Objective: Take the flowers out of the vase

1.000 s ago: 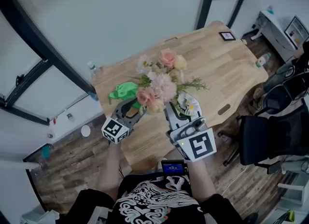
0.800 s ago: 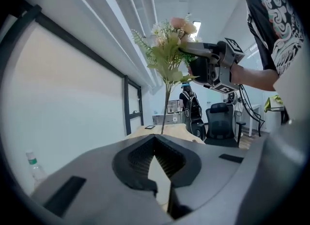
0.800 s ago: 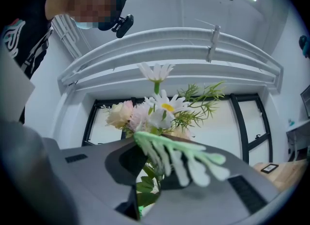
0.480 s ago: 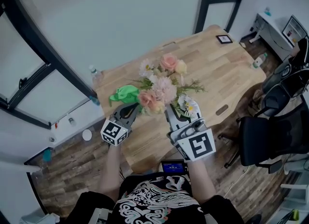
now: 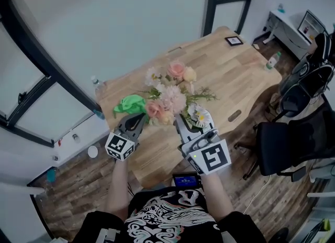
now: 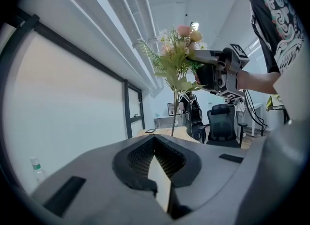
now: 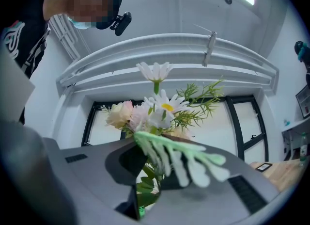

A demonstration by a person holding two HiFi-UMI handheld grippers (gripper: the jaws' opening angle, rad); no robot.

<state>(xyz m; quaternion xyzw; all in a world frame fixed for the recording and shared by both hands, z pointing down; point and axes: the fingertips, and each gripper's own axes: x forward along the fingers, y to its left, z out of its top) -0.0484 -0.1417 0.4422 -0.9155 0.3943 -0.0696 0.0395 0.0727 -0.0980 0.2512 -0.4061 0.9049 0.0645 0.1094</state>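
Observation:
A bunch of pink, cream and white flowers (image 5: 170,92) with green sprigs is held above the wooden table (image 5: 241,74). My right gripper (image 5: 184,123) is shut on its stems; leaves and a daisy crowd the jaws in the right gripper view, flowers (image 7: 155,110), gripper (image 7: 147,170). My left gripper (image 5: 139,120) hangs just left of the bunch, shut, with nothing between its pads (image 6: 157,163). From the left gripper view the bunch (image 6: 179,49) sticks up from the right gripper (image 6: 206,71), one long stem trailing down. No vase shows in any view.
A bright green crumpled thing (image 5: 130,103) lies on the table near the left gripper. A clear bottle (image 5: 97,84) stands by the table's left corner, a small framed picture (image 5: 234,41) and another bottle (image 5: 270,61) at the far end. Black office chairs (image 5: 293,142) stand to the right.
The left gripper's jaws stood open beside the bunch and have shut on nothing. Both grippers shifted a little; the right one still carries the flowers.

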